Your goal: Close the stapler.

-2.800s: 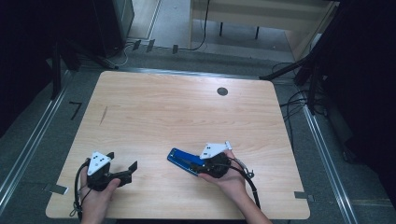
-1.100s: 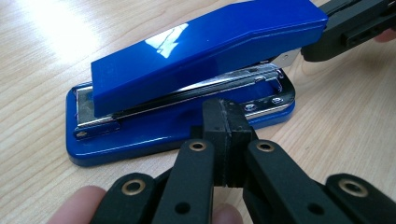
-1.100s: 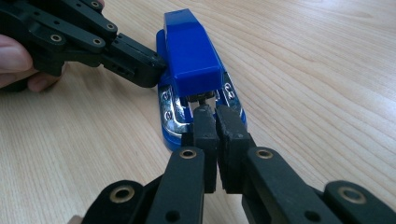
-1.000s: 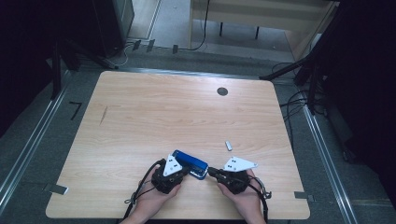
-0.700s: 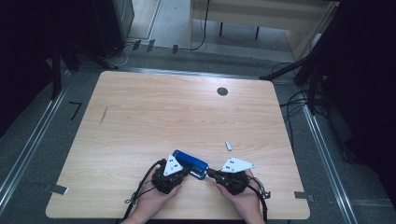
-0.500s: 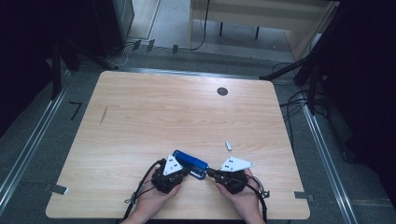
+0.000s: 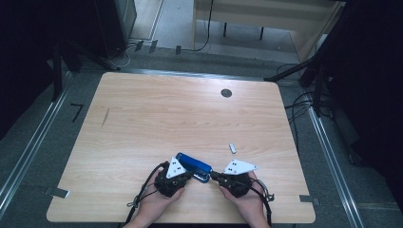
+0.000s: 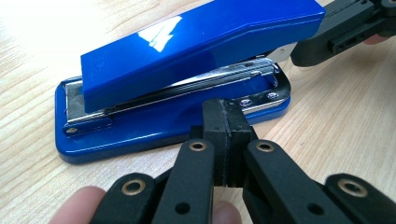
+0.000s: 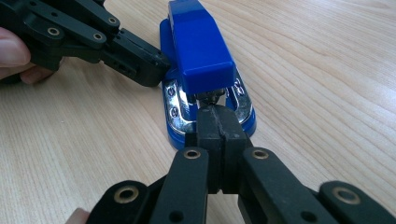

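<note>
Fingers [image 8: 224, 140] clenched empty on my left gripper [image 7: 190, 175], right gripper [image 7: 215, 176] too, both seemingly touching the blue stapler [image 7: 194, 166] on the bench [image 7: 166, 114].

high view: I look down and forward over the whole table [image 7: 142, 118] from above its near edge | left gripper view: I sit low, very near the blue stapler [image 8: 187, 60], facing its long side | right gripper view: equally near, facing what seems its front end | all three share the stapler
</note>
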`<state>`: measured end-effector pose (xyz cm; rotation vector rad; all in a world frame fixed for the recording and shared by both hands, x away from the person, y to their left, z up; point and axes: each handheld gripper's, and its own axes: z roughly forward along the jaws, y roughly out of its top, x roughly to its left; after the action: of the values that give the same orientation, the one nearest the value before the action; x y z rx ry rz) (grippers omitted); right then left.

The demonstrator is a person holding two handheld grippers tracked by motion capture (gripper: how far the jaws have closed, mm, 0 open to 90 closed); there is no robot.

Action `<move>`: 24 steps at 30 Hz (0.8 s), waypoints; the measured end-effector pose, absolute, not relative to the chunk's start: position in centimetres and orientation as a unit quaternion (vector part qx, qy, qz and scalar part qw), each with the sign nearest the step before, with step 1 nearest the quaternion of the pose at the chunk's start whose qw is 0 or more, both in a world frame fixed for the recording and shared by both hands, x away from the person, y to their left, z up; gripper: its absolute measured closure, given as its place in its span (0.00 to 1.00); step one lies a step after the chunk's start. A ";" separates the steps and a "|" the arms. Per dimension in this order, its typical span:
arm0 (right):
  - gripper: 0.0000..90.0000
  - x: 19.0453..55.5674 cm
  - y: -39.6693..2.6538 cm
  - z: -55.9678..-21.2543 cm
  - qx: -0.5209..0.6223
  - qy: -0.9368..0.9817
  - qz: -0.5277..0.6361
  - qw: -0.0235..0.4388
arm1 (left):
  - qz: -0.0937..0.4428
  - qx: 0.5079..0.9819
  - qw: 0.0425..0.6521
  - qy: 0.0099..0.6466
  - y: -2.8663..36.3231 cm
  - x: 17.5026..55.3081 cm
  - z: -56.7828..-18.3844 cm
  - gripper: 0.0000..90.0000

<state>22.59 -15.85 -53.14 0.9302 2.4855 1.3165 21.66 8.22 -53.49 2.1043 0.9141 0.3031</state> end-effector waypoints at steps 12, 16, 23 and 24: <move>1.00 22.6 -15.8 -53.2 0.312 0.837 0.439 0.093 | 0.119 0.832 0.404 0.362 8.2 21.7 -53.5 1.00; 1.00 22.6 -15.8 -53.1 0.312 0.837 0.439 0.093 | 0.119 0.832 0.404 0.362 8.2 21.7 -53.5 1.00; 1.00 22.5 -15.8 -53.0 0.309 0.837 0.442 0.093 | 0.118 0.832 0.404 0.362 8.2 21.7 -53.5 1.00; 1.00 22.6 -15.9 -53.0 0.307 0.837 0.444 0.094 | 0.120 0.833 0.402 0.361 8.2 21.7 -53.5 1.00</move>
<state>22.56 -15.89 -52.98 0.9104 2.4820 1.3178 21.67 8.22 -53.49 2.1042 0.9135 0.3022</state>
